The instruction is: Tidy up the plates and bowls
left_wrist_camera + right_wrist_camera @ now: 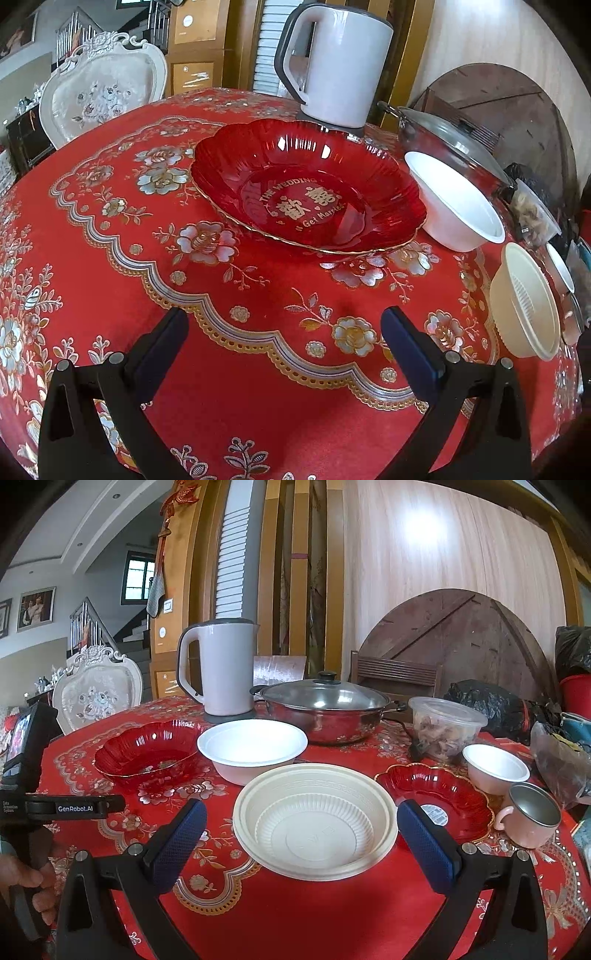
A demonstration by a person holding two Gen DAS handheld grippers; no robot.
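Jaws apart, cream bowl [314, 821] between right gripper's [301, 838].

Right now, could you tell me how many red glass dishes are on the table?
2. The large scalloped red glass dish sits left of the white bowl; the smaller red glass dish lies right of the cream plastic bowl. None seem hidden.

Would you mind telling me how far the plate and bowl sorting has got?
Nothing looks stacked yet. Both hand-held grippers, left and right, are open and empty; the right frames the cream plastic bowl. Still loose: large red dish, white bowl, small red dish, small white bowl.
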